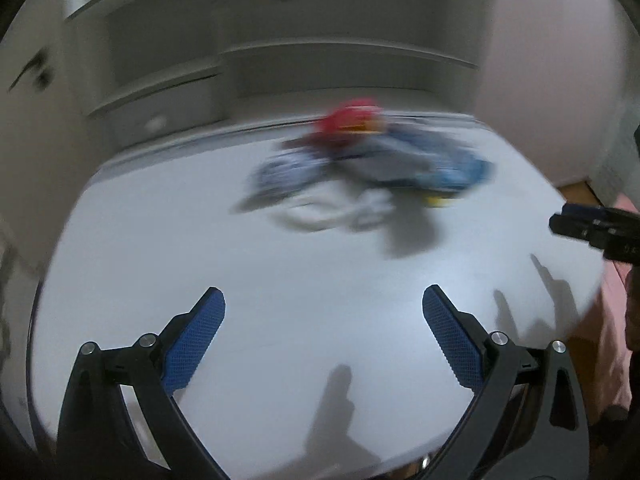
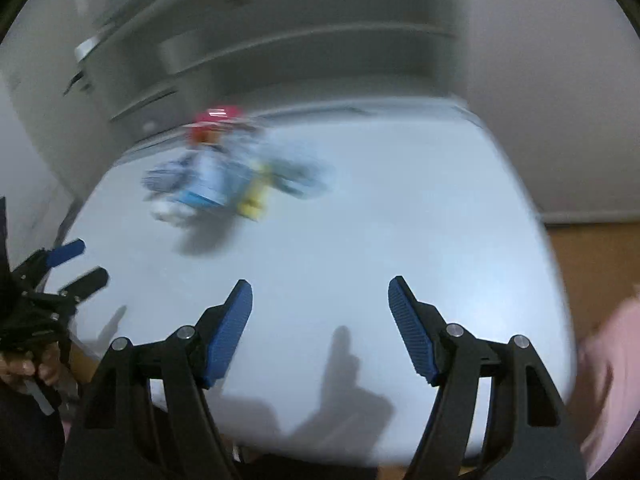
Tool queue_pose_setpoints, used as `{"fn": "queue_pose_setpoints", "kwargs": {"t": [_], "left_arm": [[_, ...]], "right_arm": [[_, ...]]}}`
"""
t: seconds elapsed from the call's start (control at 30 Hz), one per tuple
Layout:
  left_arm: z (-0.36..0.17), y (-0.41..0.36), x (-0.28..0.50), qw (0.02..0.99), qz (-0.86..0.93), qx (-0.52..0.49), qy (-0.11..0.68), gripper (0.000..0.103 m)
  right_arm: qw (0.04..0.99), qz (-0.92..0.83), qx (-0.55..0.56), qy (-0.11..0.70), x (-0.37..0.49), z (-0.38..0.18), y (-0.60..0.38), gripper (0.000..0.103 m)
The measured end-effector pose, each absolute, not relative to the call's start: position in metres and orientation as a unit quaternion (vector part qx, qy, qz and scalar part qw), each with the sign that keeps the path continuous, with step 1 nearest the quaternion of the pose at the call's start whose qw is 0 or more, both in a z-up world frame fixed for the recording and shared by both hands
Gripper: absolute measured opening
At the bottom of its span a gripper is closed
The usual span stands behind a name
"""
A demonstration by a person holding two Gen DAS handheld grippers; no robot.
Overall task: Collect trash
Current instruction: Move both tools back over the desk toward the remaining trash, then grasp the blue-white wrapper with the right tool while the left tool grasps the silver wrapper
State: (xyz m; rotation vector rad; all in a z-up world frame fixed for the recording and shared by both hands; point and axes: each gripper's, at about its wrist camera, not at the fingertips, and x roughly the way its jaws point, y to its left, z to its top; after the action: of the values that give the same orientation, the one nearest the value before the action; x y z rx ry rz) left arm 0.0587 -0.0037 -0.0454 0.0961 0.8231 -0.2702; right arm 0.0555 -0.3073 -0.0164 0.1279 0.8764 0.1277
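Hovering my left gripper wide, empty | right gripper apart, empty | blurred heap of red, blue, yellow wrappers upper centre on white table | likely light, crinkly: pinch edges.

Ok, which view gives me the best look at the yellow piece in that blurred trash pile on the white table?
The right wrist view: the yellow piece shows as a long strip at the pile's near edge, though smeared by motion. The left wrist view shows only a small yellow sliver under the blue wrappers, mostly covered.
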Motion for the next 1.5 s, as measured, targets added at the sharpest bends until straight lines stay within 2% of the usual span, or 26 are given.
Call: {"fn": "queue_pose_setpoints", "kwargs": {"t": [0.07,0.17,0.43,0.47,0.53,0.57,0.6,0.67,0.83,1.1,1.13,1.17,1.23,1.33,1.37,1.5], "left_arm": [[-0.047,0.022,0.064,0.907,-0.116,0.029,0.403,0.096],[-0.049,0.049,0.072,0.908,-0.105,0.011,0.406,0.096],[-0.045,0.046,0.11,0.907,-0.135,0.029,0.397,0.096],[-0.045,0.041,0.119,0.907,-0.138,0.034,0.397,0.096],[-0.044,0.033,0.135,0.906,-0.142,0.039,0.397,0.096],[-0.043,0.029,0.142,0.905,-0.147,0.041,0.397,0.096],[-0.043,0.025,0.149,0.904,-0.151,0.043,0.399,0.096],[-0.044,0.013,0.17,0.898,-0.163,0.053,0.404,0.096],[-0.053,-0.011,0.206,0.895,-0.152,0.089,0.409,0.096],[-0.067,-0.034,0.232,0.884,-0.161,0.084,0.431,0.094],[-0.067,-0.037,0.233,0.882,-0.166,0.087,0.433,0.089],[-0.068,-0.041,0.234,0.879,-0.173,0.092,0.436,0.079],[-0.069,-0.046,0.236,0.874,-0.176,0.091,0.443,0.066],[-0.073,-0.057,0.237,0.869,-0.177,0.106,0.45,0.054],[-0.073,-0.059,0.235,0.87,-0.175,0.113,0.448,0.041],[-0.057,-0.066,0.215,0.88,-0.154,0.132,0.429,0.036]], "right_arm": [[0.903,0.084,0.034,0.42,0.082,-0.007,-0.273,0.072],[0.911,0.083,-0.014,0.404,0.114,0.005,-0.235,0.084],[0.891,0.07,-0.082,0.441,0.182,-0.012,-0.205,0.084],[0.888,0.065,-0.088,0.447,0.187,-0.017,-0.203,0.081],[0.884,0.062,-0.089,0.454,0.186,-0.023,-0.206,0.065],[0.882,0.062,-0.089,0.459,0.187,-0.025,-0.208,0.049],[0.881,0.064,-0.085,0.461,0.187,-0.026,-0.209,0.037],[0.882,0.074,-0.078,0.46,0.181,-0.022,-0.211,0.019],[0.893,0.095,-0.047,0.436,0.148,-0.001,-0.221,0.015],[0.902,0.106,-0.004,0.418,0.099,0.014,-0.253,0.014],[0.902,0.106,0.0,0.418,0.094,0.013,-0.256,0.014],[0.902,0.107,0.007,0.419,0.088,0.012,-0.26,0.014],[0.901,0.105,0.017,0.42,0.078,0.011,-0.268,0.014],[0.901,0.1,0.029,0.422,0.065,0.006,-0.279,0.014],[0.901,0.096,0.034,0.422,0.06,0.005,-0.284,0.014],[0.907,0.076,0.056,0.411,0.037,0.007,-0.308,0.014]]}}
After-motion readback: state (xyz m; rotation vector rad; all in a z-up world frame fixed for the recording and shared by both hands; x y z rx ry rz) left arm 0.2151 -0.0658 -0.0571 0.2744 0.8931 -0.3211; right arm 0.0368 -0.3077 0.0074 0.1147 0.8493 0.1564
